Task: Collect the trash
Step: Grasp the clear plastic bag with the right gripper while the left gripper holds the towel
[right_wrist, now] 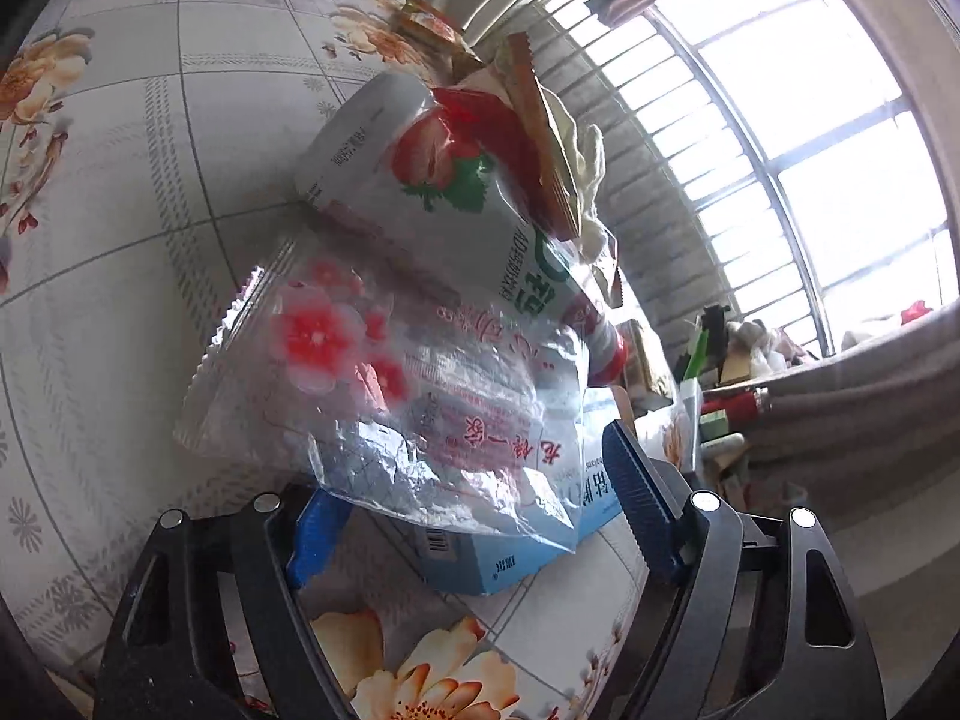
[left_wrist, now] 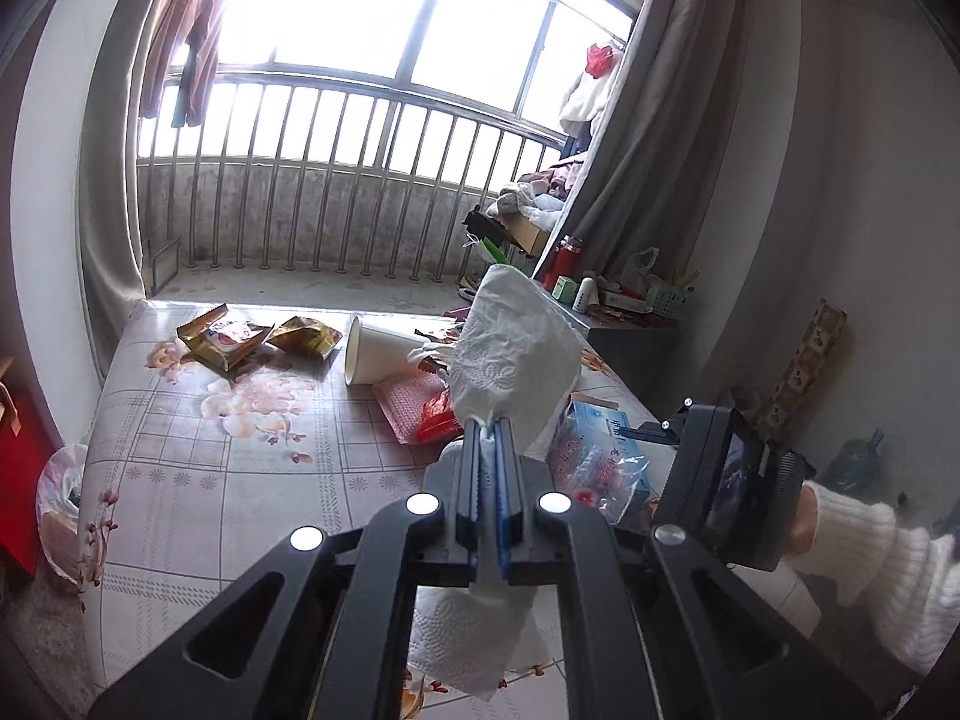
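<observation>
A flowered tablecloth (left_wrist: 198, 450) covers the table by a barred window (left_wrist: 336, 138). The left gripper (left_wrist: 493, 426) pinches a paper towel (left_wrist: 510, 348), standing upward. The right gripper (right_wrist: 474, 510) gapes around a clear wrapper (right_wrist: 384, 384), untouched, lying lengthwise away.

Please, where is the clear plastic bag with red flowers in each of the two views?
Left wrist view: the bag lies at right of centre, beside the shut left fingers that hold a tissue.
Right wrist view: the bag fills the centre, on a blue box, between the open right fingers.
Shared landmark: the barred window.
</observation>
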Motion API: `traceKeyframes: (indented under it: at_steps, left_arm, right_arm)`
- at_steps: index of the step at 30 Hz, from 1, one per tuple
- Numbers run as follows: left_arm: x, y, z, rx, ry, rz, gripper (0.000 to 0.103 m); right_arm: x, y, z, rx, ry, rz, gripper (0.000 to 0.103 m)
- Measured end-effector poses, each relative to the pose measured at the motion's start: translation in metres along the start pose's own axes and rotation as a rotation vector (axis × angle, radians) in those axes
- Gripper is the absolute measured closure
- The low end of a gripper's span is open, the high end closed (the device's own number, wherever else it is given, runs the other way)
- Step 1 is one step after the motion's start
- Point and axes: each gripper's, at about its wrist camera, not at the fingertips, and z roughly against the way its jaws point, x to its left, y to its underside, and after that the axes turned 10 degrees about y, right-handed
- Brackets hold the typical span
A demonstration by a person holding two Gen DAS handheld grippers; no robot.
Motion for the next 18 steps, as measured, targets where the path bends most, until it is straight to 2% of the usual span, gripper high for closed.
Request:
traceKeyframes:
  at_steps: [2,5,7,9,11,16,18]
  left_arm:
    - [0.003,0.002,-0.001,0.003,0.008,0.018,0.099]
    - [0.007,0.005,-0.004,0.01,0.004,0.035,0.099]
    - [0.009,0.006,-0.005,0.017,0.014,0.053,0.099]
    - [0.011,0.005,-0.005,0.018,0.029,0.067,0.099]
    - [0.01,0.006,-0.003,0.013,0.031,0.069,0.099]
    - [0.016,0.008,-0.002,0.011,0.042,0.095,0.099]
    - [0.019,0.009,-0.003,0.019,0.061,0.122,0.099]
  right_arm:
    - [-0.012,-0.001,0.003,0.002,-0.106,-0.085,0.02]
    - [-0.027,-0.008,0.006,-0.013,-0.175,-0.194,0.011]
    - [-0.025,-0.013,0.002,-0.028,-0.162,-0.168,0.008]
    - [-0.011,-0.016,-0.001,-0.056,-0.112,-0.063,0.008]
    - [-0.003,-0.016,-0.007,-0.021,-0.067,-0.036,0.008]
    - [-0.03,-0.013,0.001,-0.025,-0.201,-0.211,0.008]
    - [-0.036,-0.016,-0.003,-0.001,-0.288,-0.269,0.008]
